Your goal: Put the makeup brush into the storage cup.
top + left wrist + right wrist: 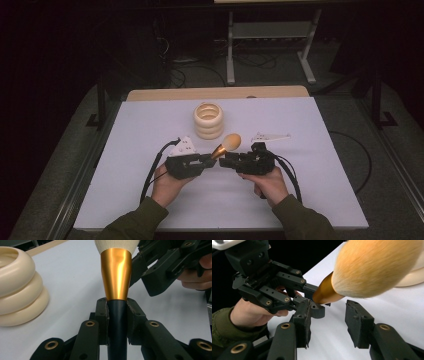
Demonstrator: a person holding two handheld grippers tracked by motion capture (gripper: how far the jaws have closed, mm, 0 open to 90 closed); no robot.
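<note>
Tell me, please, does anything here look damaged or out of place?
The inner pad faces of the right claw look ragged and chipped along their edges. Otherwise the brush sits straight in the left claw, and the ring stack stands upright.

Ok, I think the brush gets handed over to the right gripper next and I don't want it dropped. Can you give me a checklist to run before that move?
1. Left gripper grips the brush firmly: ok, jaws shut on the dark handle.
2. Right gripper open to receive: ok, jaws apart.
3. Right gripper lined up with the brush: not ok, the bristles hang above its jaws, not between them.
4. Brush clear of the table: ok, held up at a tilt.
5. Ring stack out of the way: ok, it stands behind the grippers.
6. Room on the handle for a second grip: cannot tell.
</note>
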